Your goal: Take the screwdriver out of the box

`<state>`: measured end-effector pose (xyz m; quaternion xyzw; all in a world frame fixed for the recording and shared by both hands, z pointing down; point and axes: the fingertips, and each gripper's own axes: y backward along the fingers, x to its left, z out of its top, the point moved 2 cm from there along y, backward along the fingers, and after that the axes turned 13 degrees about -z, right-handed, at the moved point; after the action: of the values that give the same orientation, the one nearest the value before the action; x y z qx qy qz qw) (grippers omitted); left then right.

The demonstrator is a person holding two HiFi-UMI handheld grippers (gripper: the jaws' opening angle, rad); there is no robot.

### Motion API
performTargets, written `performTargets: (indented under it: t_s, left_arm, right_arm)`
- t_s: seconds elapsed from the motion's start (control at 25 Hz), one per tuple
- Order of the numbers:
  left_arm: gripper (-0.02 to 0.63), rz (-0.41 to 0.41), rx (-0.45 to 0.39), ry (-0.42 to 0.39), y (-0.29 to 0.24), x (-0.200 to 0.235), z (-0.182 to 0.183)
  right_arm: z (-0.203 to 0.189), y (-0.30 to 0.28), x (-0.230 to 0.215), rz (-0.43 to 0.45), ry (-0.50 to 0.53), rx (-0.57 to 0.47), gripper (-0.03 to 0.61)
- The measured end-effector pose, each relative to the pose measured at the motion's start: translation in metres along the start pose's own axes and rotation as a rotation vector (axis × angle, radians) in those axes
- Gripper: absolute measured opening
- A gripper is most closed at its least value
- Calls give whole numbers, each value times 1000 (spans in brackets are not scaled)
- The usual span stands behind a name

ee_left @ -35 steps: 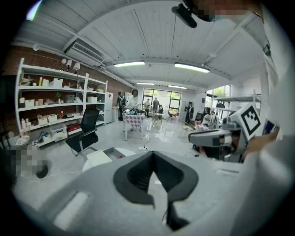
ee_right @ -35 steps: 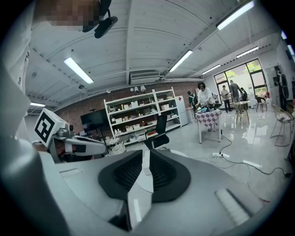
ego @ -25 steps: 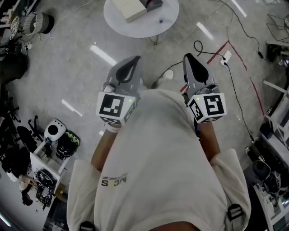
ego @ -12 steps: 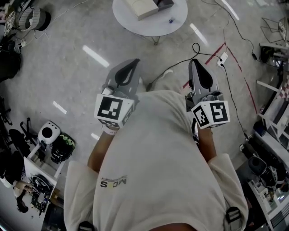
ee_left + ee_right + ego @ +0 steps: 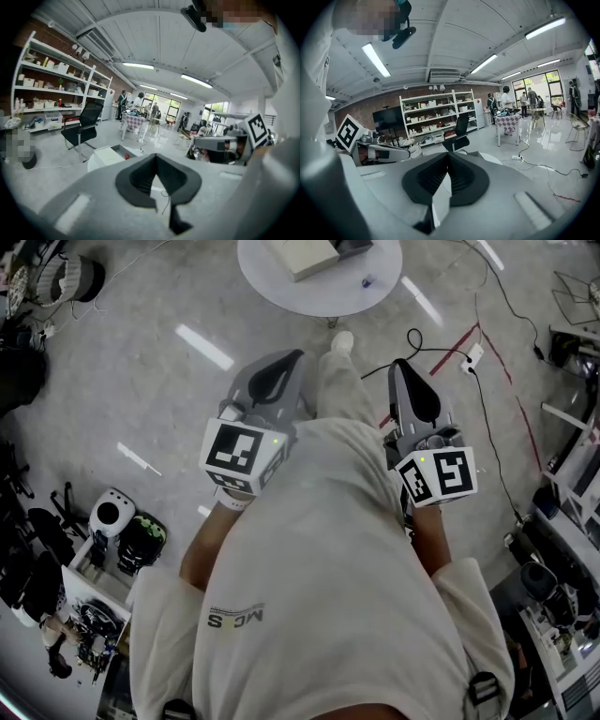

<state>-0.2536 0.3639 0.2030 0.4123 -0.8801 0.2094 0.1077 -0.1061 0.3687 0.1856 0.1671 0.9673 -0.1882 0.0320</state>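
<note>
Left gripper (image 5: pixel 293 359) grey, cube markers black-white squares; right gripper (image 5: pixel 400 366) same; table (image 5: pixel 277 294) white; box (image 5: pixel 304 254) cream; shirt (image 5: pixel 319 568) cream; floor tape (image 5: pixel 451 344) red; chair (image 5: pixel 80 129) black

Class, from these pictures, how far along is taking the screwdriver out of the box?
Done: nothing yet. The box sits on the round table, ahead of the person. In hand: nothing; left gripper and right gripper are both shut and empty, short of the table. Left: reach the box, find the unseen screwdriver, lift it out.

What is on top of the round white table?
A cream box, something dark against it, and a small blue thing. What the box holds is mostly covered.
</note>
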Motion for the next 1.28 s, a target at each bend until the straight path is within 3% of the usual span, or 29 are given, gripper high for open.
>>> performTargets:
  t_s: [0.16,0.48,0.68,1.0,1.28]
  left_arm:
    - [0,-6,41,-2,-50,29,17]
    - [0,5,127,-22,-194,75,74]
    - [0,63,169,-3,-271,119,93]
    - [0,99,247,21,-322,167,93]
    - [2,66,333,71,-357,211,67]
  right_arm:
    - [9,-46,-34,10,-8,14,-2]
    - [49,-145,-156,20,-54,31,-2]
    - [67,-210,-212,73,-78,48,-2]
    - [68,-276,-232,127,-88,108,-2]
    - [56,-331,-242,121,-103,128,-2]
